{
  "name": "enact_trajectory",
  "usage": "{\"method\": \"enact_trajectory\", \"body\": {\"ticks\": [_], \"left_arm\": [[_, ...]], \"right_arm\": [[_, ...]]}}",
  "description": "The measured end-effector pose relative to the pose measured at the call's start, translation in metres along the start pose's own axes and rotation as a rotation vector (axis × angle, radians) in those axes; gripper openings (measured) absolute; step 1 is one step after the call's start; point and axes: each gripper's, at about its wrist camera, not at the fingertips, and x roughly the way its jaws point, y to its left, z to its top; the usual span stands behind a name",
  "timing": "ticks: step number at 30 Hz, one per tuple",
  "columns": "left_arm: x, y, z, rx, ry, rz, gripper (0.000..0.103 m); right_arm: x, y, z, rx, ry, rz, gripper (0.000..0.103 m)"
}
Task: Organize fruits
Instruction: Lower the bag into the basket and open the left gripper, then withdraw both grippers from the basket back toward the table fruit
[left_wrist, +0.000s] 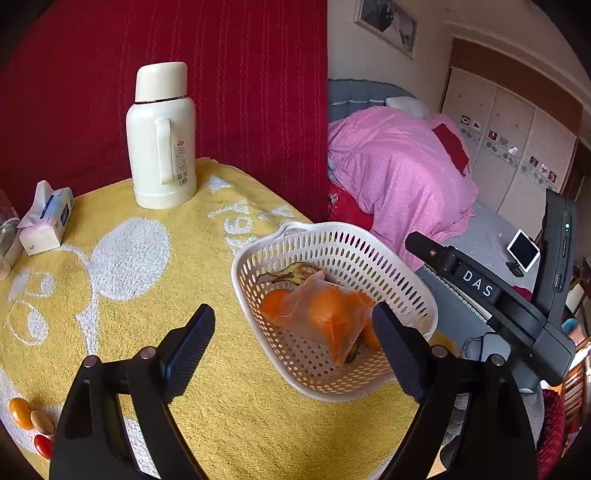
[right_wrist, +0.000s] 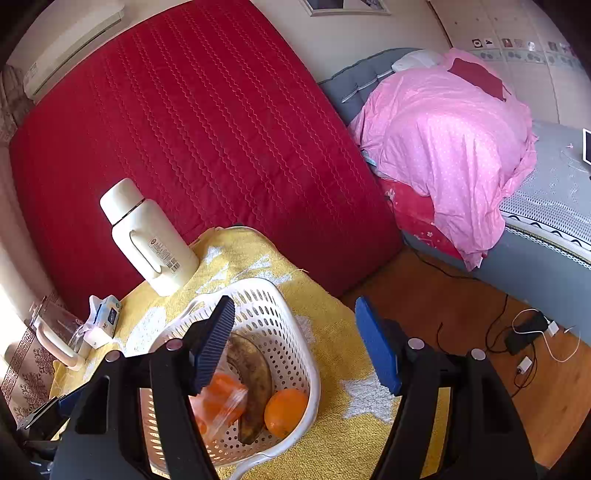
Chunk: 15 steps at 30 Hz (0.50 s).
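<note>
Two grippers, left (left_wrist: 293, 349) and right (right_wrist: 295, 345), both spread wide, holding nothing. White perforated plastic basket (left_wrist: 334, 236) sits between left's fingers, holding browned banana (right_wrist: 255, 373), orange (right_wrist: 286, 411), bagged orange fruit (left_wrist: 321, 314).

left gripper (left_wrist: 293, 349): black angular arms, silver round screws, ribbed dark navy pads (left_wrist: 192, 347). right gripper (right_wrist: 295, 347): same black frame, brighter blue ribbed pads (right_wrist: 214, 343), white "das" lettering on body.

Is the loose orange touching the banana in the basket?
Touching. The right wrist view shows the orange pressed against the banana inside the basket.
</note>
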Motion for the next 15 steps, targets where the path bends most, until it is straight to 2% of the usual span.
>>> {"method": "enact_trajectory", "body": {"ticks": [5, 7, 15], "left_arm": [[-0.004, 0.013, -0.003, -0.035, 0.009, 0.031, 0.086], [-0.006, 0.016, -0.004, -0.041, 0.011, 0.048, 0.086], [-0.023, 0.032, -0.010, -0.069, -0.006, 0.106, 0.088]], "right_arm": [[0.000, 0.001, -0.001, -0.005, -0.002, 0.000, 0.071], [-0.001, 0.001, -0.002, -0.005, -0.008, -0.001, 0.078], [-0.002, 0.002, -0.002, -0.005, -0.015, -0.001, 0.078]]}}
